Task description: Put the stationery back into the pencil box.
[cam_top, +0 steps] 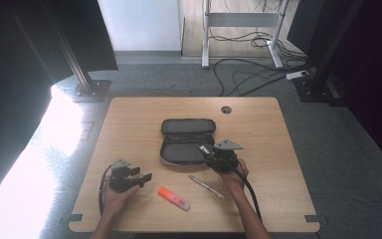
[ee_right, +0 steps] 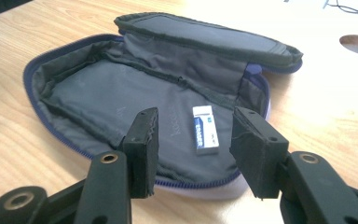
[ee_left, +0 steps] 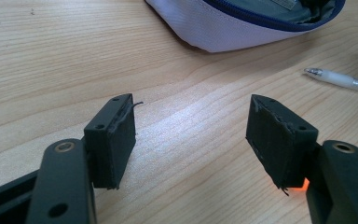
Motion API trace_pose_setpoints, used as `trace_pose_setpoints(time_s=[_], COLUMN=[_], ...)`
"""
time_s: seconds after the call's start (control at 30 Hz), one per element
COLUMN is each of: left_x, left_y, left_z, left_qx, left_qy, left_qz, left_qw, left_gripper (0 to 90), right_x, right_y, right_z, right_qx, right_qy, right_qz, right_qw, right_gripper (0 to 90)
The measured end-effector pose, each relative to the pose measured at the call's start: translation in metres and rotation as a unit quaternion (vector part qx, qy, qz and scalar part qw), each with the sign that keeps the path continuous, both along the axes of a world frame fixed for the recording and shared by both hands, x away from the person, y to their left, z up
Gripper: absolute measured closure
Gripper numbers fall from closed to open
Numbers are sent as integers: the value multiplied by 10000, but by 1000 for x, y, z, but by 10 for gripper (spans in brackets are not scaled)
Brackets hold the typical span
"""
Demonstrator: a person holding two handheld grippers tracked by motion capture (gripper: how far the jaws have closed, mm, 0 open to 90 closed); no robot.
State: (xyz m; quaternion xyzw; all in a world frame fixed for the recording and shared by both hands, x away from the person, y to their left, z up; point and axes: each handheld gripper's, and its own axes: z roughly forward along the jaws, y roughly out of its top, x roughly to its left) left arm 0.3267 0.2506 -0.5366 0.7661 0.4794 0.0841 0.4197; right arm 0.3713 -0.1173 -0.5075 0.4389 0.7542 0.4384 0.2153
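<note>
Lying unzipped mid-table: pencil case (cam_top: pixel 186 141), orange highlighter (cam_top: pixel 173 198) & pen (cam_top: pixel 205 185) nearer. L gripper view: left gripper (ee_left: pixel 193 140) jaws apart, empty. R gripper view: right gripper (ee_right: pixel 196 151) jaws apart over eraser (ee_right: pixel 205 129) inside case.

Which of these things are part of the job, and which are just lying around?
Likely part of the job:
open pencil case
eraser inside it
pen
orange highlighter
both claws, left and right

Just lying about:
floor cables
desk frame
</note>
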Motion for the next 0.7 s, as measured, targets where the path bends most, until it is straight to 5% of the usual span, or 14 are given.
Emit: trace_pose_setpoints(time_s=[0.27,0.7], left_x=[-1,-1], left_y=[-3,-6], left_z=[0,-1], left_qx=[70,130], left_qy=[-16,0], left_qz=[-29,-60], left_qw=[10000,9999], left_gripper=[335,335], right_x=[-13,-32], right_y=[-11,-21], right_z=[-8,-18], right_qx=[337,323], right_qy=[130,125], right_qz=[60,88], right_qw=[9993,9994], right_gripper=[513,511])
